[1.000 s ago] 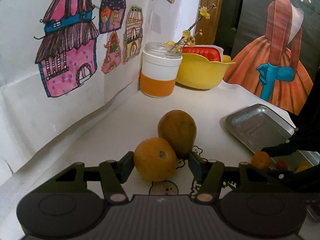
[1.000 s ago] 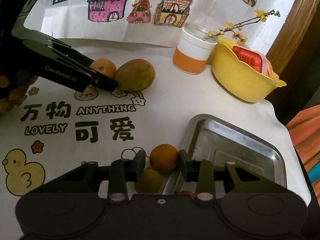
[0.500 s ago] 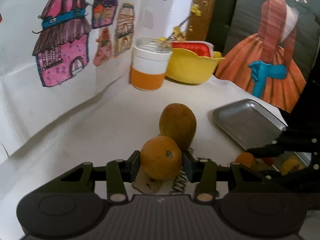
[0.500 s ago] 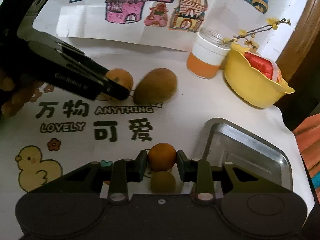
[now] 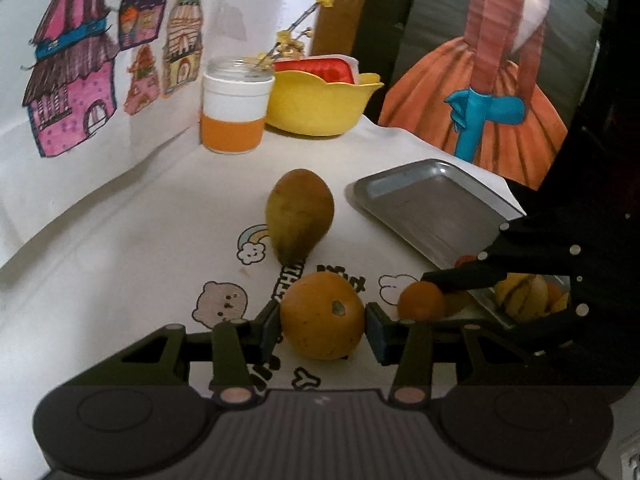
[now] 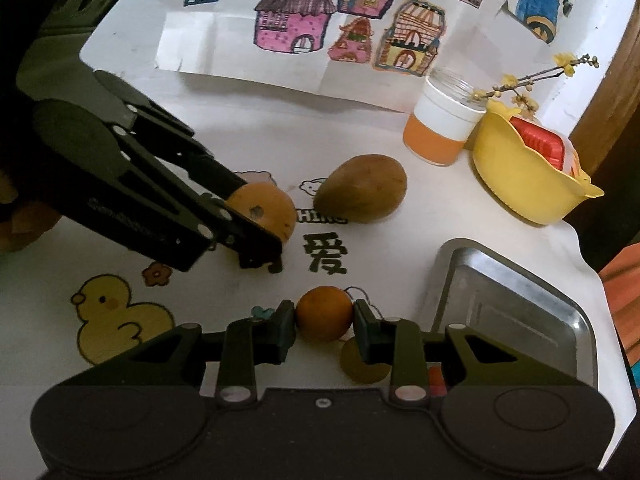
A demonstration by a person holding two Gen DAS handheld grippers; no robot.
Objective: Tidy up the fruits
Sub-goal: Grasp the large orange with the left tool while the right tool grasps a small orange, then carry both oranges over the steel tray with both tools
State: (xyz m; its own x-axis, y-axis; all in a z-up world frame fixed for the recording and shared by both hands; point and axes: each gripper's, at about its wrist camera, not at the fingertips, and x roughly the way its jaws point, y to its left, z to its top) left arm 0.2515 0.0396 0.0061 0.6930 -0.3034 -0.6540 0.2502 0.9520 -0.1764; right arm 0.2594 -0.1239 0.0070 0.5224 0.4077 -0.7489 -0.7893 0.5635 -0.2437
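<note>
Mid-carry step: a large orange (image 5: 323,320) is gripped in the left tool (image 5: 323,326) and a small orange (image 6: 324,314) in the right tool (image 6: 325,320), above the counter (image 6: 360,128); placement into the far-right metal tray (image 6: 520,312) is judged next.

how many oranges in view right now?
2. Large orange in the left gripper; small orange in the right gripper, beside the tray. More fruit behind the right gripper is partly hidden, so maybe others.
</note>
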